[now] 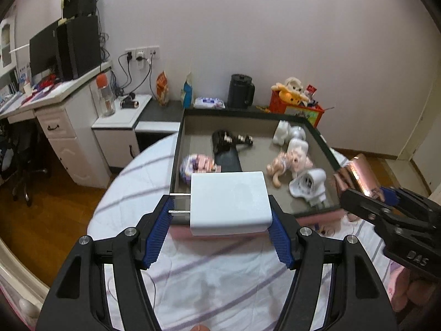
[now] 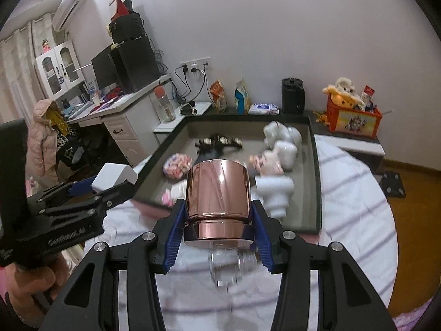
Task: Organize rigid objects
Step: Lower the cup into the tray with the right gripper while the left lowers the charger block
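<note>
My left gripper [image 1: 220,231] is shut on a white plug charger [image 1: 230,202], prongs pointing left, held above the bed just before the near rim of a dark tray [image 1: 176,154]. My right gripper [image 2: 217,237] is shut on a shiny copper cylinder cap [image 2: 219,195] of a clear glass bottle [image 2: 228,270], held before the tray [image 2: 317,182]. The tray holds white figurines [image 1: 289,132], a pink pony toy [image 1: 289,164], a white adapter [image 1: 310,184], a black object [image 1: 226,140] and a patterned ball [image 1: 197,164]. Each gripper shows in the other's view: the right gripper [image 1: 386,195], the left gripper [image 2: 85,187].
The tray lies on a striped bedsheet [image 1: 220,281]. Behind it a dark shelf carries a black kettle [image 1: 240,91], snack bags [image 1: 162,88], wipes and an orange toy box [image 1: 296,107]. A white desk [image 1: 63,102] with monitor stands at left, over wooden floor.
</note>
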The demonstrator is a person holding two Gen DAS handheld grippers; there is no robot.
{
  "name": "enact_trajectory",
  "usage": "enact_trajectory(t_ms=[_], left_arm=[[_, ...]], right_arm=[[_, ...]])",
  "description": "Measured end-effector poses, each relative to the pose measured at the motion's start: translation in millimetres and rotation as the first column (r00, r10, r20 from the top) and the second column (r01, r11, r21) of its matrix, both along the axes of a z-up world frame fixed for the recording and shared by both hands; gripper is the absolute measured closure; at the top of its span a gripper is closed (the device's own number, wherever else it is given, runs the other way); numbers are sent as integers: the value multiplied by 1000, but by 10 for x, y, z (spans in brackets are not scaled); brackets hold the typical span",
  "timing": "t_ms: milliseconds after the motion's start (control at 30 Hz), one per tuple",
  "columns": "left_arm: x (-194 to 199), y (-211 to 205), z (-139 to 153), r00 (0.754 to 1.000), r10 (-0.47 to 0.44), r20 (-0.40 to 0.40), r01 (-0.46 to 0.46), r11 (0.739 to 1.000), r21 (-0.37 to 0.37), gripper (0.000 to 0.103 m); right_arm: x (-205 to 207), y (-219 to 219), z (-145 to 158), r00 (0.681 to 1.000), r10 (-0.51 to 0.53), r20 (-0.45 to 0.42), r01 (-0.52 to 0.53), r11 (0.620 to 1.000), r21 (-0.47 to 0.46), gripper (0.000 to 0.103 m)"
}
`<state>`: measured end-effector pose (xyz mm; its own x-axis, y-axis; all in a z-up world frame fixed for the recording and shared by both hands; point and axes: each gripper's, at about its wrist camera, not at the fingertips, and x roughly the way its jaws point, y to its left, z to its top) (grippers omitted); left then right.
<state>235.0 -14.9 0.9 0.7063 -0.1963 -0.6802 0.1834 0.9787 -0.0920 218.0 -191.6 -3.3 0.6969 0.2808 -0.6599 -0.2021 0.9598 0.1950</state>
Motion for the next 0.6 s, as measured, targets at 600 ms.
enact_trajectory(t_ms=[600], left_arm=[[792, -163, -208, 999, -32, -41, 32, 999, 7, 36]], right_arm=[[803, 196, -448, 994, 39, -105, -51, 992, -118, 55]])
